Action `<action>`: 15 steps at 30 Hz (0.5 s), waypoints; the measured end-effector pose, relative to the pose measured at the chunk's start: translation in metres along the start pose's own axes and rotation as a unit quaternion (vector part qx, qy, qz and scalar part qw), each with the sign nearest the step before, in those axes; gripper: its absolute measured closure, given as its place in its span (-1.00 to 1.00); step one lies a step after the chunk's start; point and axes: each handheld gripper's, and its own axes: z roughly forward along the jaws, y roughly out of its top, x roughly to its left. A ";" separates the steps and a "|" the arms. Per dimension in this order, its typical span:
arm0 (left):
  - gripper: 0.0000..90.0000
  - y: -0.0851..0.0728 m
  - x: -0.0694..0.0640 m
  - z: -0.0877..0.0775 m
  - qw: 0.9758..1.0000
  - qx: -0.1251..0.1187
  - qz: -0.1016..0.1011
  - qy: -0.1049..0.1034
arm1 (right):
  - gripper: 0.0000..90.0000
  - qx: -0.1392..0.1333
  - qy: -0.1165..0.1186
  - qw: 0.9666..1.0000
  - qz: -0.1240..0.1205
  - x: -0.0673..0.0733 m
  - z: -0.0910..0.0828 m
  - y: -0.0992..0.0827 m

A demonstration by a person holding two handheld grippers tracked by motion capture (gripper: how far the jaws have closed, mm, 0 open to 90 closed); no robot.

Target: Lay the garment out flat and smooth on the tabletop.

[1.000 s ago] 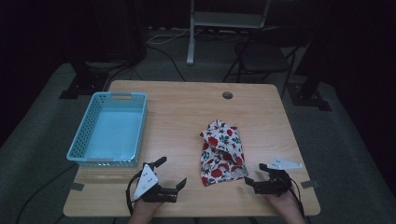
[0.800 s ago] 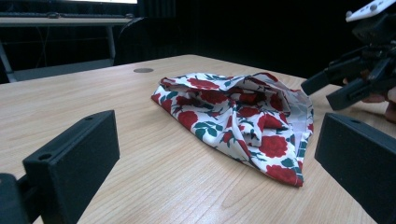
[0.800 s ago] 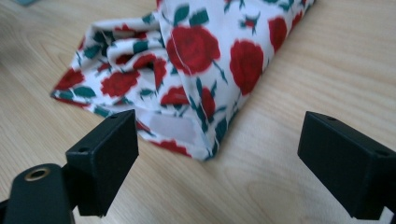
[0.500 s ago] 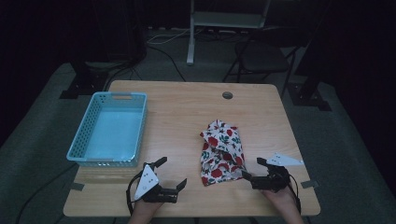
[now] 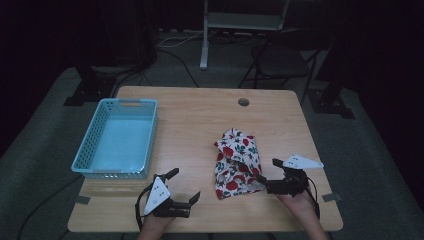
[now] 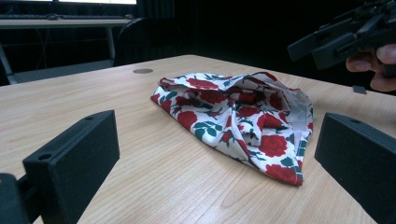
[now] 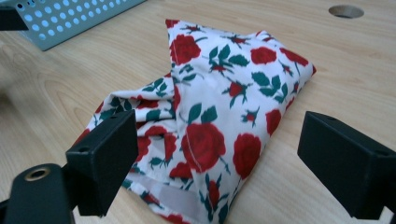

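Observation:
A crumpled white cloth with red roses and green leaves (image 5: pixel 236 162) lies on the wooden table (image 5: pixel 200 120), right of the middle. My right gripper (image 5: pixel 269 173) is open at the cloth's near right corner. In the right gripper view the cloth (image 7: pixel 219 102) reaches in between the two spread jaws of my right gripper (image 7: pixel 224 163). My left gripper (image 5: pixel 185 184) is open near the front edge, left of the cloth and apart from it. In the left gripper view my left gripper (image 6: pixel 217 163) faces the cloth (image 6: pixel 233 112), with the right gripper (image 6: pixel 345 35) beyond it.
A light blue perforated basket (image 5: pixel 90 140) stands empty at the table's left side; its corner (image 7: pixel 60 18) appears in the right gripper view. A round cable hole (image 5: pixel 243 102) is near the far edge. Chairs and desk legs stand in the dark behind the table.
My right gripper has moved a little forward and left, up to the cloth's near right corner. The left gripper and the cloth have stayed where they were.

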 end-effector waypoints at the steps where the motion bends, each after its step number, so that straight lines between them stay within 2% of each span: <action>1: -0.99 0.000 0.000 0.000 1.000 0.000 0.000 0.000 | -0.74 -0.002 -0.001 1.000 -0.001 -0.001 0.001 0.002; 9: -0.99 0.000 -0.001 0.000 1.000 0.001 0.000 0.003 | -0.74 -0.014 -0.004 1.000 -0.010 -0.003 0.007 0.023; 15: -0.99 0.000 0.000 0.000 1.000 0.000 0.000 0.002 | -0.74 -0.009 -0.001 1.000 -0.027 -0.001 0.024 0.034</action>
